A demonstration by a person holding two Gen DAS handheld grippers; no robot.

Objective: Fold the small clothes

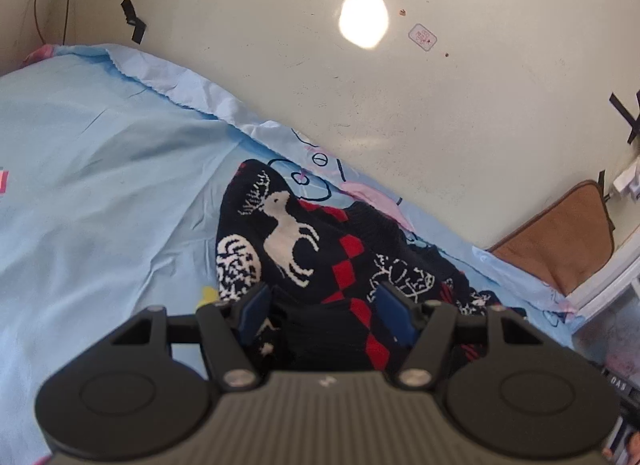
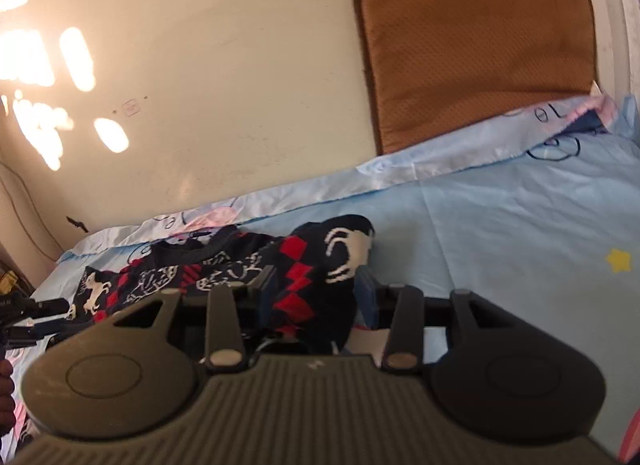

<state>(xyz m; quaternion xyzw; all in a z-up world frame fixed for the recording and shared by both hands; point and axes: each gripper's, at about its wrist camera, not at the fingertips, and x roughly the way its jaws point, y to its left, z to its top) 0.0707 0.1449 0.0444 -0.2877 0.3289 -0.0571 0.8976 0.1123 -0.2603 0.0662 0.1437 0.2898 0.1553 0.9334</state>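
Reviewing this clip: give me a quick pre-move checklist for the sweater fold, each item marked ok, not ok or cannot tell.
1. Sweater lies on the blue sheet: ok.
2. Sweater spread flat: not ok, bunched and creased.
3. Knit sits between the left gripper fingers: ok.
4. Left fingers pressing the knit: cannot tell.
5. Knit sits between the right gripper fingers: ok; firm hold: cannot tell.
6. Sweater is apart from the brown cushion: ok.

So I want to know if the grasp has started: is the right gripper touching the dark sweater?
Cannot tell. In the right wrist view the sweater bunches between the right gripper's jaws, but blur hides pad contact.
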